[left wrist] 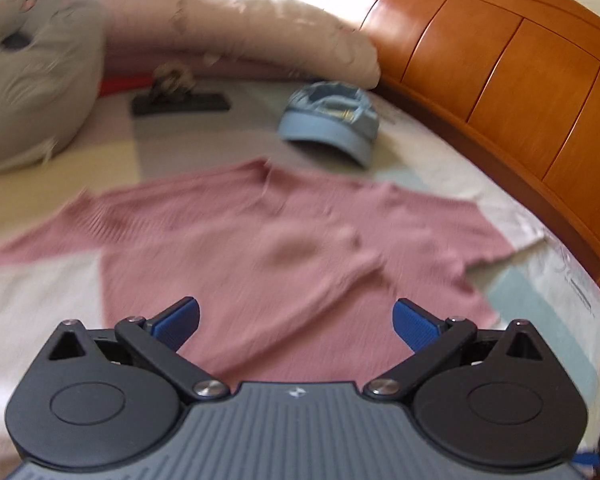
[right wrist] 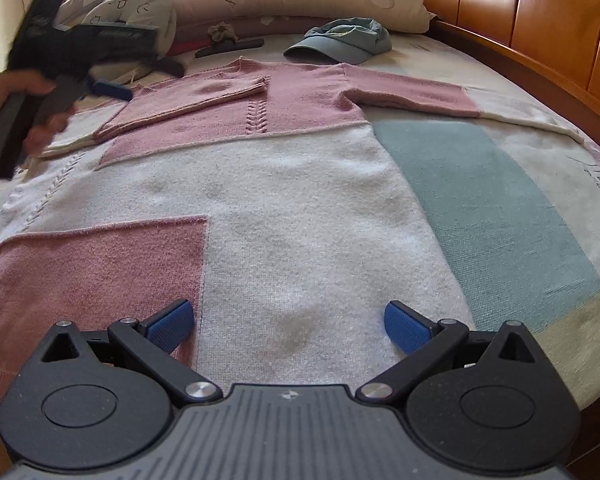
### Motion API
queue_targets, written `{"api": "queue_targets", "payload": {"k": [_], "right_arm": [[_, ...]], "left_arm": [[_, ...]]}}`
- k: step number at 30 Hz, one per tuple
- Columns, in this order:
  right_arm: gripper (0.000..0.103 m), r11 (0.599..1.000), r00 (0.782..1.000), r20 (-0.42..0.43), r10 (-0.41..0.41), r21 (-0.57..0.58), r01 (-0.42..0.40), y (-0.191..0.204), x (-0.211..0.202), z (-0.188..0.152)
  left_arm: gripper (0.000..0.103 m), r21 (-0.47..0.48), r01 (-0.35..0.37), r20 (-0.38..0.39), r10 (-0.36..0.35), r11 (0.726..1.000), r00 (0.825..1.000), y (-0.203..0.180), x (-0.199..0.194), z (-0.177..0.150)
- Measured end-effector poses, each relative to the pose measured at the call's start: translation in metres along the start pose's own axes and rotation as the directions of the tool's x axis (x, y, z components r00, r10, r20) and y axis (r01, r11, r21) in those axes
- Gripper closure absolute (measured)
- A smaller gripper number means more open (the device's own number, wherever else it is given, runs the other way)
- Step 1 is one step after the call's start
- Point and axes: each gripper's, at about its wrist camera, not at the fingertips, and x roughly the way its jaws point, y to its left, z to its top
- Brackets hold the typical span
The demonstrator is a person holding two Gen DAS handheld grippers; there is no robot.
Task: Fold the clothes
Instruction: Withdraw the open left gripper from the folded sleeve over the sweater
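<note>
Hovering with jaws spread and empty, the right gripper (right wrist: 287, 326) sits over the hem of a pink-and-white knitted sweater (right wrist: 300, 208) lying flat on the bed (right wrist: 500, 216); the left gripper (left wrist: 296, 320), also spread, hangs above its pink chest near a blue cap (left wrist: 332, 120).

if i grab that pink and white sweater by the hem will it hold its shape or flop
The sweater will probably flop: it is soft knit lying limp on the bed. One sleeve is already folded across, so lifting may undo it.
</note>
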Motion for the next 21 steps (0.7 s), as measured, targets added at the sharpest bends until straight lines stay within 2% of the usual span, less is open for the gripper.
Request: {"api": "queue_targets", "payload": {"k": [3,6,11,15,21], "right_arm": [[0.0,1.0,1.0,-0.001,0.004,-0.003,-0.004,0.0,0.0,0.0],[0.0,1.0,1.0,-0.005,0.009,-0.01,-0.009,-0.001,-0.001,0.0],[0.0,0.999,1.0,0.009,0.021,-0.024,-0.021,-0.002,-0.002,-0.003],[0.0,0.999,1.0,0.021,0.024,-0.024,-0.023,-0.002,-0.003,-0.005],[0.0,1.0,1.0,0.004,0.013,-0.022,-0.013,-0.001,-0.001,-0.001]], "left_arm": [[0.001,-0.002,0.015,-0.006,-0.015,1.0,1.0,-0.009,0.032,0.01],[0.001,0.046,0.012,-0.005,-0.011,0.999,1.0,-0.023,0.058,0.01],[0.001,0.033,0.006,-0.028,-0.005,0.999,1.0,-0.03,0.079,0.007],[0.001,0.009,0.031,-0.063,-0.03,0.999,0.998,-0.029,0.061,0.013],[0.001,0.121,0.026,-0.016,-0.024,0.992,1.0,-0.031,-0.027,0.021]]}}
